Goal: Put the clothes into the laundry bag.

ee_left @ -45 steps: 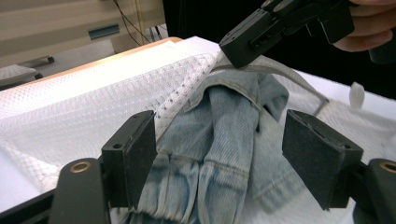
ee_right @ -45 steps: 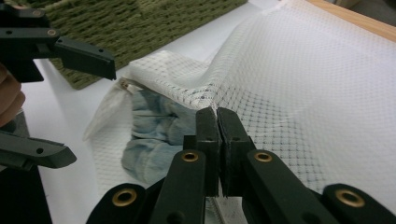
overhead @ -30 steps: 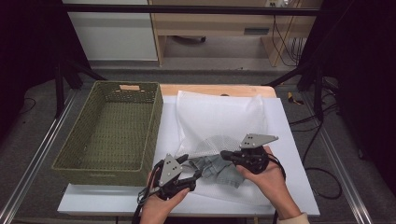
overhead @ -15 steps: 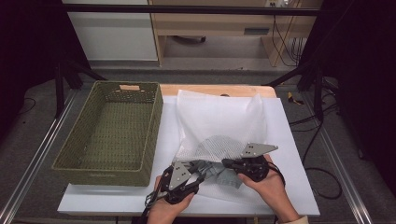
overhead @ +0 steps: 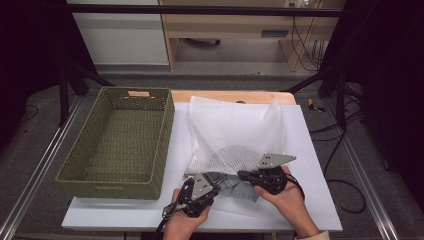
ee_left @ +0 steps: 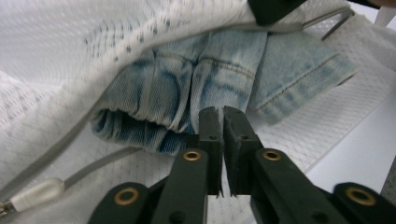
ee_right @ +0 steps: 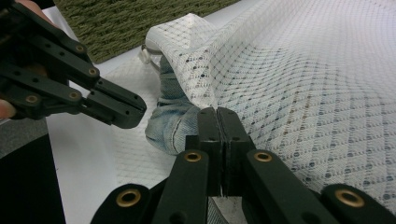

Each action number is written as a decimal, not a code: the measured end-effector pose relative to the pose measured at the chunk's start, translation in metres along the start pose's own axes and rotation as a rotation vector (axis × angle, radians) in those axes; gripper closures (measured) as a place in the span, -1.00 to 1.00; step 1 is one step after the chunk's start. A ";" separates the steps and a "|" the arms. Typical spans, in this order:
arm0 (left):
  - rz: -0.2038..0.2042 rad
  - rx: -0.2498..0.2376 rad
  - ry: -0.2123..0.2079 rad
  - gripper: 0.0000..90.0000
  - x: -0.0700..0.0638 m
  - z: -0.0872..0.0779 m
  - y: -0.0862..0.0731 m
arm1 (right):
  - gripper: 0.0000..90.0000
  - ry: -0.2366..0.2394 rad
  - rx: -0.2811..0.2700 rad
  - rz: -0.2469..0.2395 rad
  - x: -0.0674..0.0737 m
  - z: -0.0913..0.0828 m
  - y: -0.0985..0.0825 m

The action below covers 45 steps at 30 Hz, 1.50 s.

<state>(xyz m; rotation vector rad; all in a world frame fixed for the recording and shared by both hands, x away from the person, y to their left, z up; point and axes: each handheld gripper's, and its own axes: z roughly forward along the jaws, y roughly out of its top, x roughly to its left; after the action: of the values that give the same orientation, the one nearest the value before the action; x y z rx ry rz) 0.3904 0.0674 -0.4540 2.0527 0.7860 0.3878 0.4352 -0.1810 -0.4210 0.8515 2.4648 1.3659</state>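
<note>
left claw (ee_left: 219, 114) has just been closing and now pinches the folded edge of the denim garment (ee_left: 201, 88) at the mouth of the white mesh bag (overhead: 235, 127). right claw (ee_right: 218, 116) is clenched on the bag's upper mesh layer, holding the opening up over the denim. garment sits half inside the bag, near the front edge of the desk (overhead: 310, 150), beside the green woven basket (overhead: 117, 145).

to do this well, i judge: keep the right hand lifting the mesh while the left feeds denim deeper, watching the zip pull (ee_left: 35, 196) for snags.

hard to read: how much fabric each claw bites, and how far the garment reaches inside; the mesh veils it.
</note>
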 end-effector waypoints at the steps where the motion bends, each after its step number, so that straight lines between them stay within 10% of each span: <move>1: 0.000 0.007 -0.009 0.97 0.001 0.001 0.000 | 0.99 0.001 -0.001 -0.001 0.000 0.000 0.000; 13: 0.014 0.075 -0.031 1.00 0.002 0.038 0.008 | 0.99 -0.008 0.004 0.001 0.000 0.003 0.002; 45: -0.012 0.003 0.089 1.00 0.023 0.076 0.035 | 0.99 -0.042 0.008 0.021 -0.003 0.003 0.002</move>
<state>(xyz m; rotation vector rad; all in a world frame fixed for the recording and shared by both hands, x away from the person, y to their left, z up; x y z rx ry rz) 0.4621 0.0205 -0.4687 2.0446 0.8520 0.4736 0.4397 -0.1801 -0.4209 0.9009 2.4378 1.3316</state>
